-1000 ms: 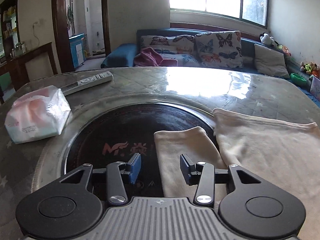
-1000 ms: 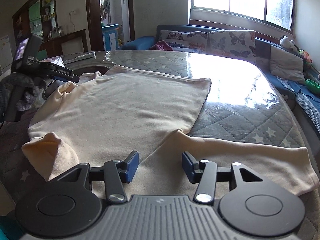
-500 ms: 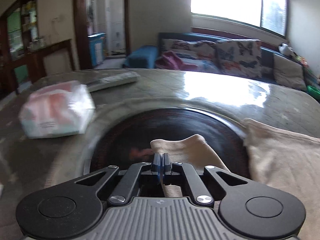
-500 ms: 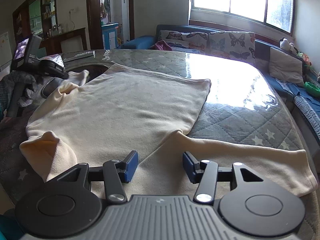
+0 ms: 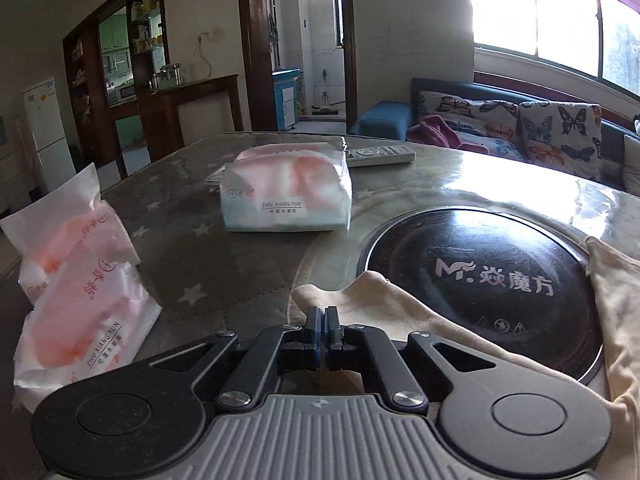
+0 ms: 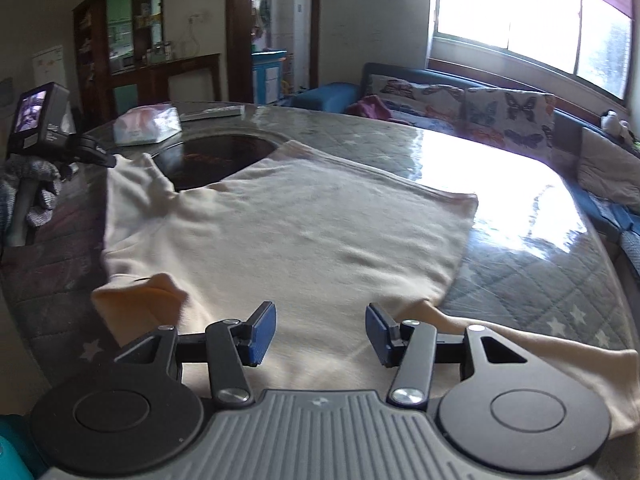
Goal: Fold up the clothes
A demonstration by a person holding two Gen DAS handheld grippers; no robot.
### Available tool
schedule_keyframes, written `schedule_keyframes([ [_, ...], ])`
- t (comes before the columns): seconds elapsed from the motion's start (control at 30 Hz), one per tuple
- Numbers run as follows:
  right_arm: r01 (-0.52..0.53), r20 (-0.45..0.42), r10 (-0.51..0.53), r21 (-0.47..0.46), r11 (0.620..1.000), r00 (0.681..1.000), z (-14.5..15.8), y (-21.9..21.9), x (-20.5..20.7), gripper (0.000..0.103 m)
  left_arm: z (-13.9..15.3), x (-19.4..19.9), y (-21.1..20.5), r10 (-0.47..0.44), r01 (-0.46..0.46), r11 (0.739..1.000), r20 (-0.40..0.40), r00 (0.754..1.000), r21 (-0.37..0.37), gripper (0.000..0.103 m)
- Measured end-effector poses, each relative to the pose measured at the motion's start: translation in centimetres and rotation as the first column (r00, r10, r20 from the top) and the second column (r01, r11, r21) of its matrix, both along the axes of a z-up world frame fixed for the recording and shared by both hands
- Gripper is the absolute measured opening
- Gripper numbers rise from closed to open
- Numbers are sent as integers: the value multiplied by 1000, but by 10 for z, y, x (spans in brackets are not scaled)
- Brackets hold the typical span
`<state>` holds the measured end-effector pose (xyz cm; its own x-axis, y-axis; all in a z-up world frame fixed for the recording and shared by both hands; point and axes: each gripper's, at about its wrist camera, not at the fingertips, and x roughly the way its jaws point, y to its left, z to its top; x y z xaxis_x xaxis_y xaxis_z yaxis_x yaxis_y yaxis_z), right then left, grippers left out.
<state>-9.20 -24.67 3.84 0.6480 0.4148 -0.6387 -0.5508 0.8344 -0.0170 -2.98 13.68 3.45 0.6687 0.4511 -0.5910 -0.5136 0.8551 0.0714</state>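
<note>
A cream long-sleeved top [image 6: 304, 232] lies spread flat on the quilted table [image 6: 540, 280]. In the left wrist view my left gripper [image 5: 321, 318] is shut on the cuff end of one sleeve [image 5: 400, 312], which trails back to the right over the dark round plate [image 5: 500, 276]. The right wrist view shows that same left gripper [image 6: 102, 156] at the far left, with the sleeve stretched out from the body. My right gripper [image 6: 320, 330] stands open just above the near part of the top, nothing between its fingers. The other sleeve [image 6: 560, 360] runs off to the lower right.
Two pink-and-white tissue packs [image 5: 286, 192] [image 5: 80, 300] sit on the table's left part, with a remote [image 5: 380, 154] behind the farther pack. A sofa with butterfly cushions [image 5: 500, 120] stands beyond the table. A person's knitted sleeve [image 6: 36, 184] shows at the left edge.
My left gripper has shut on the sleeve cuff and drawn it leftward off the dark plate, its view swinging left. The right gripper has shifted slightly and stays open.
</note>
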Motion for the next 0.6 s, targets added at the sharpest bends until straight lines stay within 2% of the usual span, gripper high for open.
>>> schedule_keyframes([
  [0.3,-161,-38,159,-42,986,987,-9,35,-9,48,-7,3,1,-5,5,1000,-29,1000,8,2],
  [0.43,-211,-36,208,-76,975,977,-12,42,-20,47,-3,-2,-3,-29,29,1000,-32,999,0,7],
  [0.53,-209,-29,208,-74,975,978,-8,39,-24,47,9,-12,-19,-98,98,995,-2,995,-23,8],
  [0.6,-208,-31,206,-67,976,978,-8,37,-26,47,20,-21,-39,-191,193,980,32,981,-49,8],
])
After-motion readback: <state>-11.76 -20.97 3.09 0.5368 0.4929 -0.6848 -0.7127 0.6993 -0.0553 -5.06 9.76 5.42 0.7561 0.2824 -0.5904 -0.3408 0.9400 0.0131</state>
